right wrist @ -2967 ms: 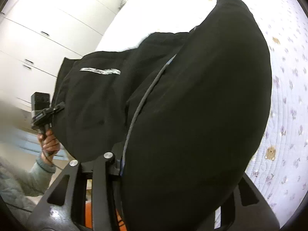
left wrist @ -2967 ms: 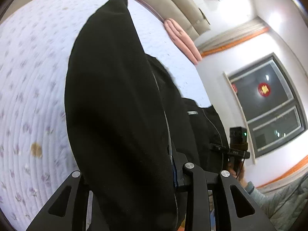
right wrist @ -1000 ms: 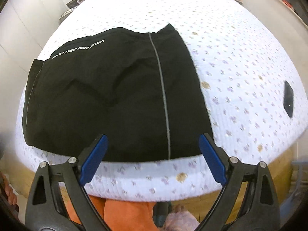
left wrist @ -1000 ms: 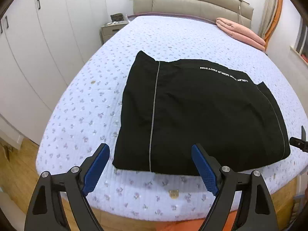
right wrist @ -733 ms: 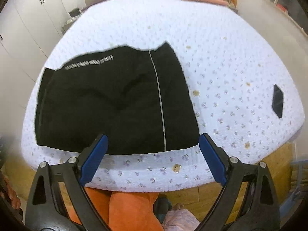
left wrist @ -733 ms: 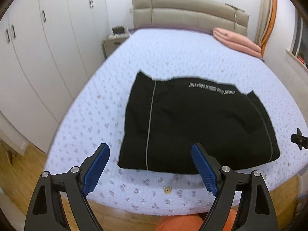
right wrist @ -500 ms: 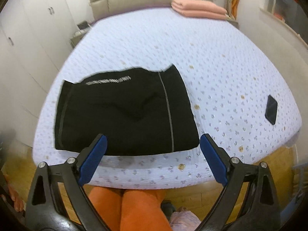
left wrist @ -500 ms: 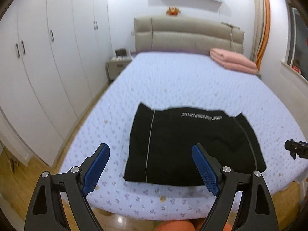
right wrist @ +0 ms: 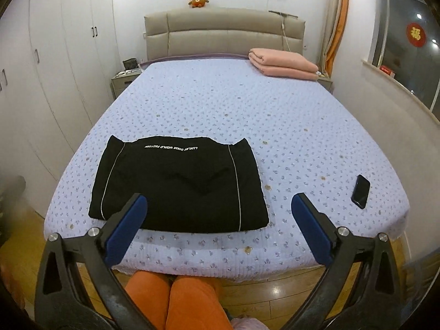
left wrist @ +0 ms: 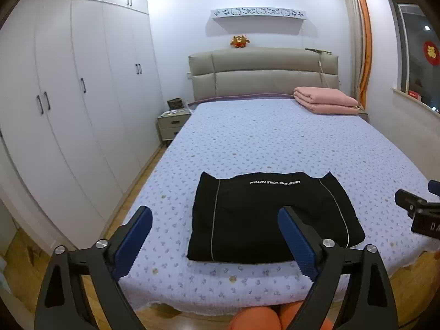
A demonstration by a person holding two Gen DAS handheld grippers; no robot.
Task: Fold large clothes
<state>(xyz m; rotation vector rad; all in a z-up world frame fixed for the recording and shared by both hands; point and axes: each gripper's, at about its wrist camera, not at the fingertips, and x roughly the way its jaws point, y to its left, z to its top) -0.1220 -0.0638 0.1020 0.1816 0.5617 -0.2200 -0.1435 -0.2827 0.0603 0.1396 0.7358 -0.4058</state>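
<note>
A black garment with thin white side stripes and a white text line lies folded into a flat rectangle near the foot of the bed; it also shows in the right wrist view. My left gripper is open and empty, held back from the bed's foot edge. My right gripper is open and empty, also held back over the floor. The right gripper's body shows at the right edge of the left wrist view.
A black phone lies on the bed's near right part. Folded pink blankets sit by the headboard. White wardrobes line the left wall. A nightstand stands beside the bed. Orange trouser legs show below.
Three seconds ago both grippers were shut on the black garment. Both have since let go and pulled back and up from the bed, so the folded garment now looks smaller.
</note>
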